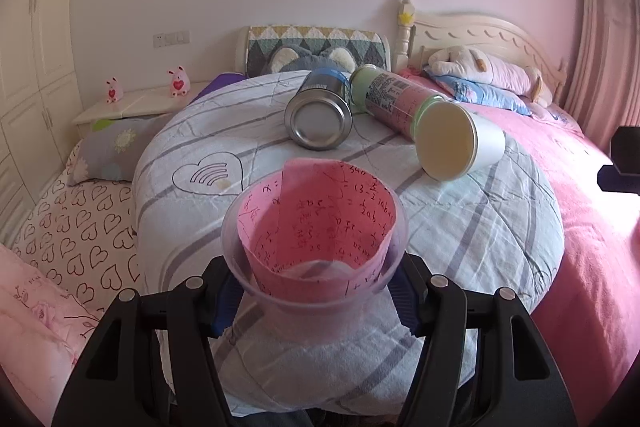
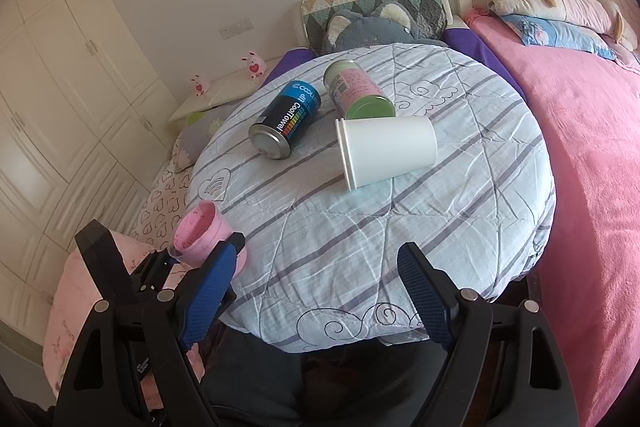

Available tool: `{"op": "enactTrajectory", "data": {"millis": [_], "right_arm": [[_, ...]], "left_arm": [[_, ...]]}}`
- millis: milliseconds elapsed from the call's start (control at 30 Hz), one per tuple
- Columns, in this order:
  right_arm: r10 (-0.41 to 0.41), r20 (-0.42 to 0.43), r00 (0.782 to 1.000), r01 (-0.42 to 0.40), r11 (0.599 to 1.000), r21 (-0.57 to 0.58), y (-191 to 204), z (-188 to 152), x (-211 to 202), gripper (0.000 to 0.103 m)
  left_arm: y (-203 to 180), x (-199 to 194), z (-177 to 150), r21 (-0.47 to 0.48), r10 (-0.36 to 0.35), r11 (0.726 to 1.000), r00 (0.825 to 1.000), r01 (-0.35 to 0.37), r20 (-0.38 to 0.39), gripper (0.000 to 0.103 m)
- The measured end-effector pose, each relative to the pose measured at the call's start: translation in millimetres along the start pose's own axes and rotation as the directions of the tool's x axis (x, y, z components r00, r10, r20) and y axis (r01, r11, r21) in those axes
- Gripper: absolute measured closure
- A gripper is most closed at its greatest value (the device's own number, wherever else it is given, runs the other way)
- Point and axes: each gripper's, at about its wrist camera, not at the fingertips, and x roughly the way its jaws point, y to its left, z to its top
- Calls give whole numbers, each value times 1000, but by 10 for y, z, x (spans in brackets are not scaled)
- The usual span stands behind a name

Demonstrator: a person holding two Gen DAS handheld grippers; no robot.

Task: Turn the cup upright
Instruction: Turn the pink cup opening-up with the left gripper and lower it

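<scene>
Two grippers are mine, and only one is busy. My left gripper (image 1: pixel 316 291) is closed around the lower wall of the clear plastic cup (image 1: pixel 316 239), the one lined with pink paper covered in scribbled sums. I hold it mouth-up, or nearly so, with the rim tipped a little toward the camera, at the near left edge of the round quilted cushion (image 2: pixel 400 227). From the right wrist view the cup (image 2: pixel 202 233) seems to sit at that edge or just above it; I cannot tell whether its base touches the fabric.

I judge the flip itself to be as good as done for this cup. What is left is to level it, set the base down flat on the soft quilt and ease the fingers apart without tipping it, since the padding gives little firm footing.

My right gripper (image 2: pixel 320 291) hangs wide open over the near edge of the cushion, holding nothing and touching nothing.

Farther out, toward the middle of the cushion, a white paper cup (image 2: pixel 386 151) lies on its side with its mouth facing left. Just beyond it, touching or nearly touching, lies a green-and-pink can (image 2: pixel 356 89), and to its left a blue-and-black tin (image 2: pixel 286 121), both also on their sides.
</scene>
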Motion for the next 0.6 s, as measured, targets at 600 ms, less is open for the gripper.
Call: {"op": "enactTrajectory", "data": {"millis": [600], "right_arm": [[16,-11,1000,-16,1000,-24,101,-54,34,19]], "left_arm": [[39,-113,40,18,1,1000,1000,-1,9,26]]}}
